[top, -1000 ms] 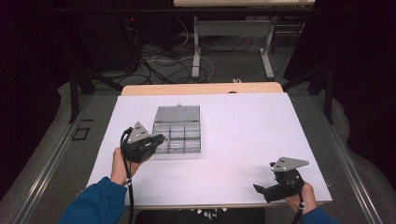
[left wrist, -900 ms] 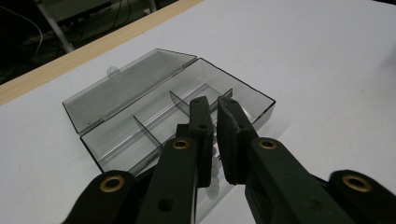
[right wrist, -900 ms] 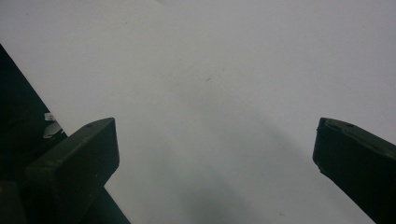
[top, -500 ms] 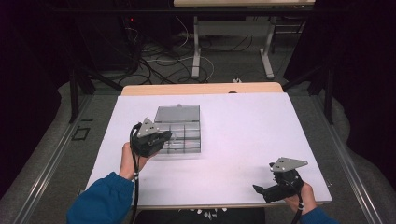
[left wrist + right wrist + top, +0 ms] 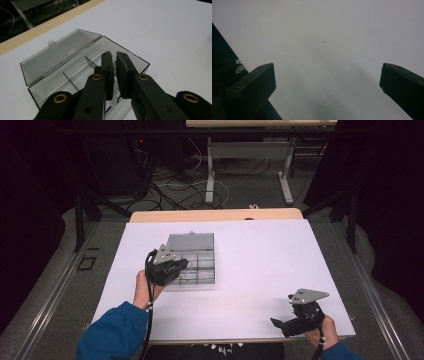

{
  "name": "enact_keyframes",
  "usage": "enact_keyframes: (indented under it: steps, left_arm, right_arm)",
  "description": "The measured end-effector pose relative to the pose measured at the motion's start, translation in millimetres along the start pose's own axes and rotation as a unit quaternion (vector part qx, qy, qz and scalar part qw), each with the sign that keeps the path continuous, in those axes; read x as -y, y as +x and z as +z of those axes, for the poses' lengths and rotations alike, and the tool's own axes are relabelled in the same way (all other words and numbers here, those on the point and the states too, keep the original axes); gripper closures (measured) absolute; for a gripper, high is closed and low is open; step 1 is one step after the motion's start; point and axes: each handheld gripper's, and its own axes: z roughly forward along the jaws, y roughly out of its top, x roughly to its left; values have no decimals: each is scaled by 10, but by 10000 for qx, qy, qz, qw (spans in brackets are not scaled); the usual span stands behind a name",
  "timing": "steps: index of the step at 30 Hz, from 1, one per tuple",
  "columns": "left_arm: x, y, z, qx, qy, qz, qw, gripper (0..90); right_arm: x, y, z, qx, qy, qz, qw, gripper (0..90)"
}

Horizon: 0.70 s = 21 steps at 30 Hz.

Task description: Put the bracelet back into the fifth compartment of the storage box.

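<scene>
Dividers point(image 5: 72, 83) are splitting the open compartment box point(image 5: 197, 251); raised lid point(image 5: 62, 53) is blocking its far side, white tabletop point(image 5: 270, 265) probably lying bare around it.

No legible text or labels

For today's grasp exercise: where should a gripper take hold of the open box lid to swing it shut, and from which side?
Probably the small tab on the lid's free far edge, approached from behind the box. The lid lies folded back on its hinge, so that tab sticks out clear of the table.
</scene>
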Motion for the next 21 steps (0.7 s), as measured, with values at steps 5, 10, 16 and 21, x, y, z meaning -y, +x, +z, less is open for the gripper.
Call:
enact_keyframes:
  steps: [5,10,16,21]
  left_arm:
    - [-4,7,46,16,46,3,10000,848]
    - [-7,3,72,15,41,-16,10000,848]
    - [7,55,137,55,92,-75,9999,848]
    - [6,71,210,57,150,-86,9998,848]
  right_arm:
    - [4,-11,11,-19,-41,0,10000,0]
    - [5,1,7,-4,-31,48,10000,0]
    - [-1,-1,1,11,3,2,10000,0]
    - [6,-2,9,22,-36,32,10000,1]
